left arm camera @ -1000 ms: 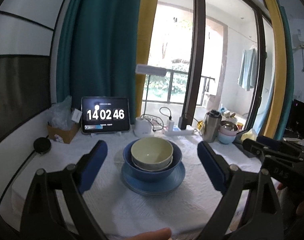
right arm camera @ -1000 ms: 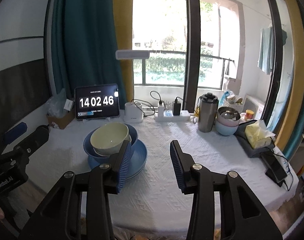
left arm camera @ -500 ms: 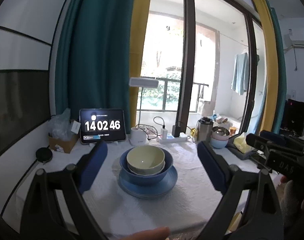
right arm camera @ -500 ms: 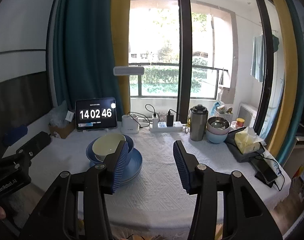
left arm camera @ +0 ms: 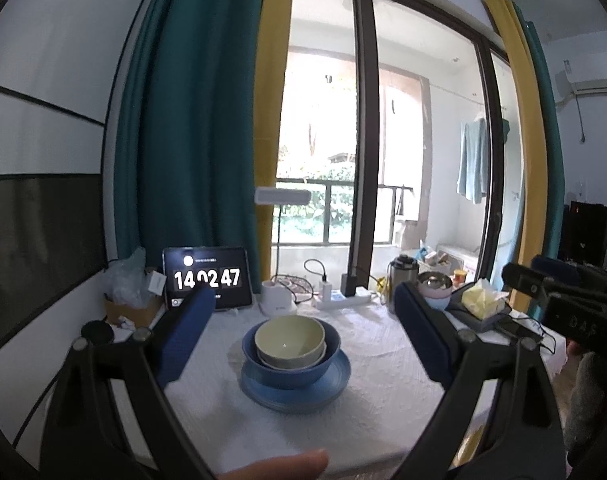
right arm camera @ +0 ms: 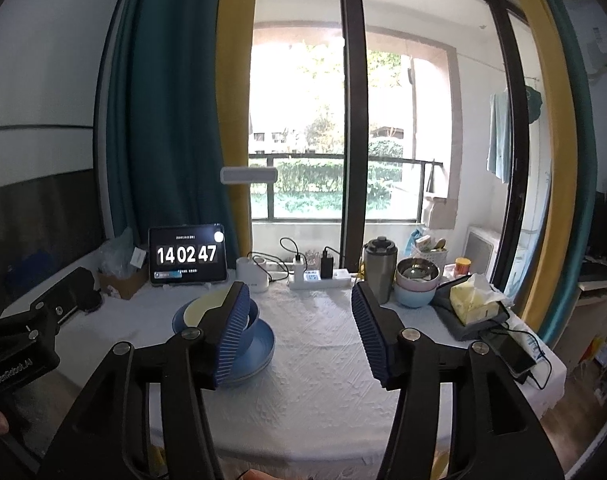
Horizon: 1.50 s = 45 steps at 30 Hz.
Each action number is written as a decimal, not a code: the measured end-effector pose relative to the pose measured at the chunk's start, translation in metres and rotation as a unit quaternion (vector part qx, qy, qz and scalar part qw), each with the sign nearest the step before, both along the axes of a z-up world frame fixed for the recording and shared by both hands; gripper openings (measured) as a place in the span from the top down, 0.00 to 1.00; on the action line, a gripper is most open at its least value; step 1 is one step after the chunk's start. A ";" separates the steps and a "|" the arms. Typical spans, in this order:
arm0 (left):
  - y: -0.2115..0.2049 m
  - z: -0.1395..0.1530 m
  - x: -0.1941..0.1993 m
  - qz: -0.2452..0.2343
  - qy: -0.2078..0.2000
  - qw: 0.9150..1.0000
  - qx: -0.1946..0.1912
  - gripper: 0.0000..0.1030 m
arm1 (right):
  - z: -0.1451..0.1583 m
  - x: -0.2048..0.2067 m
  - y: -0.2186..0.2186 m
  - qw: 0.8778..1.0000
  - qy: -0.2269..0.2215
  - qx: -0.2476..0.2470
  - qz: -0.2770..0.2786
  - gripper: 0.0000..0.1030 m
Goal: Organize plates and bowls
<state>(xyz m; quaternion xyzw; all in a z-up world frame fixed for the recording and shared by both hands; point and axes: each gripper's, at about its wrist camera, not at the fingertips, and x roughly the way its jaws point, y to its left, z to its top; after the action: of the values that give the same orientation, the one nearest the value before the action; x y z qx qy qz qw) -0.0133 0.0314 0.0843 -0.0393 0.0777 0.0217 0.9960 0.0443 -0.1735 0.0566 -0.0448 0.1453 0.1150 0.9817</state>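
White tablecloth (left arm camera: pixel 383 364) at lower centre carries nested bowls (left arm camera: pixel 290 344) on a blue plate (left arm camera: pixel 295 394): probably glazed ceramic, hefty, slick, chippable; pinch a rim. Left gripper (left arm camera: pixel 303 328) gapes empty; right gripper (right arm camera: pixel 299 332) is opening, empty.

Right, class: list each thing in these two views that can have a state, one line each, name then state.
Left claw: open, empty.
Right claw: opening, nothing between its jaws.
Pale green bowl: upright, empty, nested in a pale bowl inside the blue bowl.
Blue bowl: upright, on the blue plate.
Blue plate: flat on the table.
Tablet: on, showing a clock.
Steel flask: upright, lid on.
Charger: plugged into the power strip.
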 end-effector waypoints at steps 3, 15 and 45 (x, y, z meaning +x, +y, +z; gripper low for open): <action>0.000 0.001 -0.001 0.000 -0.001 1.000 0.000 0.10 | 0.002 0.000 -0.001 1.000 -0.003 0.000 -0.001 0.45; -0.002 -0.001 0.005 -0.003 0.017 1.000 0.002 0.10 | -0.001 0.005 -0.004 1.000 0.008 0.007 -0.003 0.45; -0.002 -0.008 0.010 -0.005 0.033 0.999 0.001 0.10 | -0.005 0.009 -0.003 1.000 0.019 0.009 -0.002 0.45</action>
<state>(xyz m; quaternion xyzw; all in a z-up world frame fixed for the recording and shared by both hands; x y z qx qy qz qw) -0.0033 0.0295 0.0767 -0.0369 0.1104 0.0178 0.9930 0.0531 -0.1766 0.0517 -0.0333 0.1626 0.1157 0.9793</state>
